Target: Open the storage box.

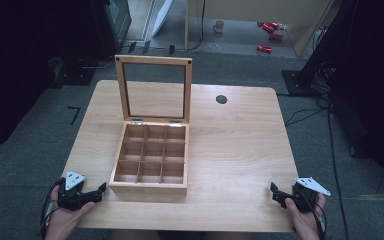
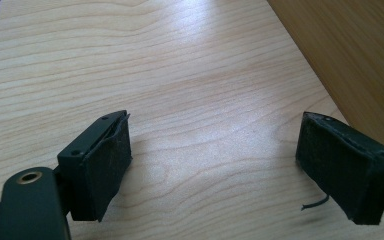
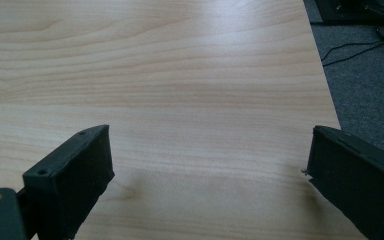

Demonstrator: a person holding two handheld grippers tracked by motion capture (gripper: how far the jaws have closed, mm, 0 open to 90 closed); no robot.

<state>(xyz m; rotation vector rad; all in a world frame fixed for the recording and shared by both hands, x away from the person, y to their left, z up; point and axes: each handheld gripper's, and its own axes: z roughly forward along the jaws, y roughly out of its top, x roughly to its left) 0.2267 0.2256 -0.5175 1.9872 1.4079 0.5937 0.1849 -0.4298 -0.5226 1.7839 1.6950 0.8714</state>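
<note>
the left claw (image 1: pixel 101 189) is resting spread and empty at the counter's (image 1: pixel 240 150) near edge just beside the open compartment box's (image 1: pixel 150 187) front-left corner, the right claw (image 1: pixel 274 192) sitting spread and empty well apart toward the near-right corner.

The high view is looking forward and down from above the person's side, taking in the whole table (image 1: pixel 240 140) and the carpeted floor beyond it. The left gripper view is sitting low and close over the tabletop near the front left corner, facing along its two jaws with the wooden box (image 2: pixel 350 55) wall at its right edge. The right gripper view is hovering equally near the front right, facing the table's right edge; all three are sharing the tabletop
</note>
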